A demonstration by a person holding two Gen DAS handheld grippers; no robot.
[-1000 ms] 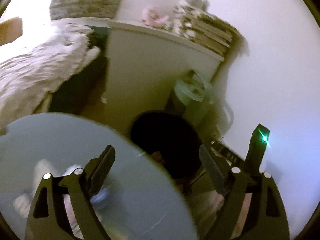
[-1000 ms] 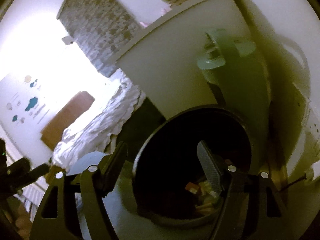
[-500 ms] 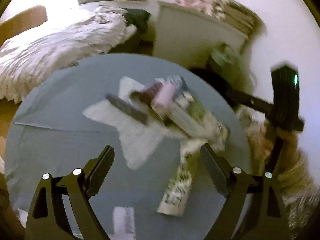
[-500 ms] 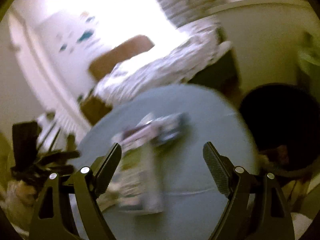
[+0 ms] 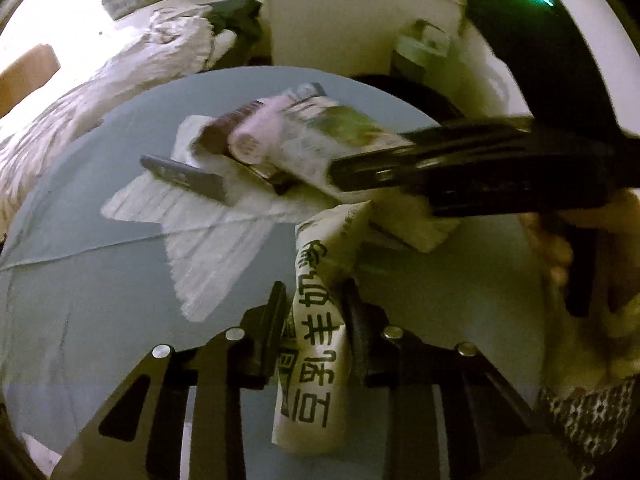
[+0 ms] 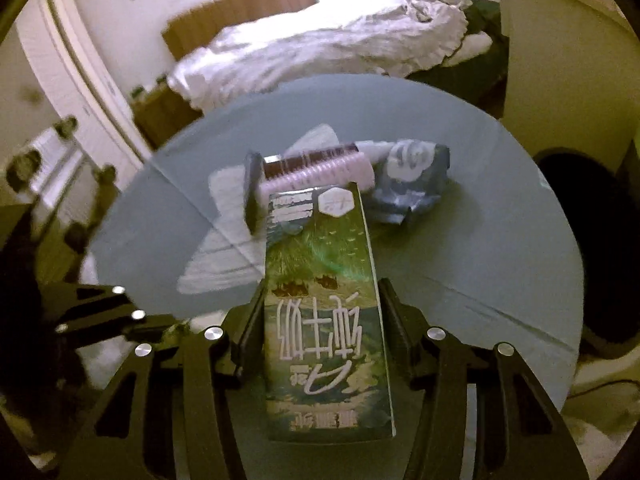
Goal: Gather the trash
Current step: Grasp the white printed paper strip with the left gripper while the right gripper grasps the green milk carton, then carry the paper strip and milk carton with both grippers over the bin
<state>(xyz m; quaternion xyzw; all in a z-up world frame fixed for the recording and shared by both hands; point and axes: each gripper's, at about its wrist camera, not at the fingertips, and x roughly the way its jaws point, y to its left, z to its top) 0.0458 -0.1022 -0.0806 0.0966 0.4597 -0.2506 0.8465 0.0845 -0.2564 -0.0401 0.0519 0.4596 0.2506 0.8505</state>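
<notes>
A pile of trash lies on a round grey table (image 5: 92, 280). My left gripper (image 5: 314, 300) is shut on a white paper wrapper with black characters (image 5: 316, 344). My right gripper (image 6: 320, 308) is shut on a green milk carton (image 6: 324, 320); it shows in the left wrist view (image 5: 360, 172) reaching into the pile from the right. Behind lie a pink roll (image 5: 260, 136), a dark knife-like piece (image 5: 184, 174), a white tissue (image 5: 216, 248) and a crumpled blue-grey bag (image 6: 412, 184).
A black trash bin (image 6: 580, 248) stands on the floor right of the table, by a white cabinet (image 5: 340, 28). A bed with a white quilt (image 6: 320, 52) lies beyond the table. A radiator (image 6: 44, 168) is at far left.
Both grippers swung from the bin to the table and closed: the left on the paper wrapper, the right on the milk carton. Both were open before.
</notes>
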